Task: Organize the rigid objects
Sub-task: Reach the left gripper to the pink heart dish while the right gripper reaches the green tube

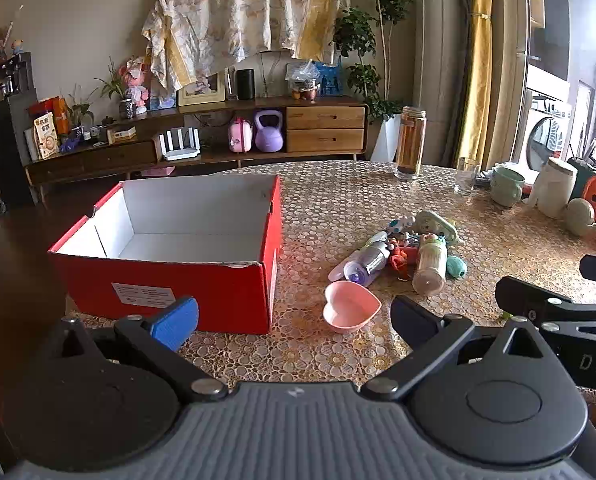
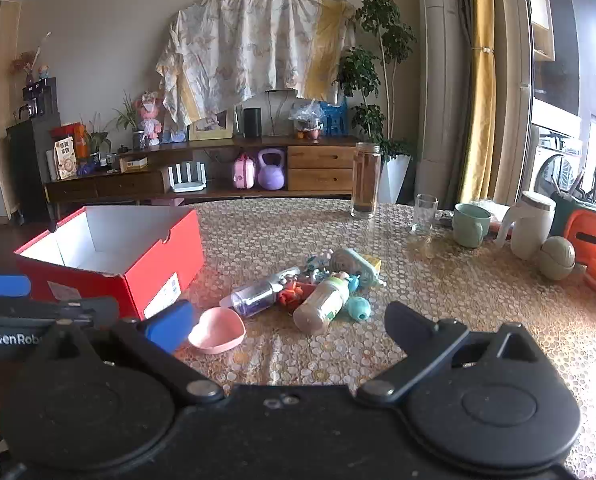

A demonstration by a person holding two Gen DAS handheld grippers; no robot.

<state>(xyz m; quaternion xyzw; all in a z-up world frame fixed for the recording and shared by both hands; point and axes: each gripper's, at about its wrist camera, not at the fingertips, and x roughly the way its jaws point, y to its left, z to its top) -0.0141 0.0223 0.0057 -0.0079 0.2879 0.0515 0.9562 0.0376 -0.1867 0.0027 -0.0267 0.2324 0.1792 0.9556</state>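
The red box (image 1: 166,280) looks like matt cardboard, white inside. The pink heart-shaped dish (image 1: 350,307) is smooth plastic. A glossy patterned cover lies on the table (image 1: 338,208).

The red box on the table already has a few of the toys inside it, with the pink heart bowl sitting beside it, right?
Not quite: the red box is empty, as the left wrist view shows its bare white inside. The toys lie in a pile on the table, and the pink heart bowl does sit beside the box.

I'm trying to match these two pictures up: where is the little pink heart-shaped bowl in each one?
Left wrist view: the pink heart-shaped bowl sits low, right of centre, on the table just right of the red box.
Right wrist view: the bowl sits low, left of centre.
Shared landmark: the red box, left of the bowl in both.
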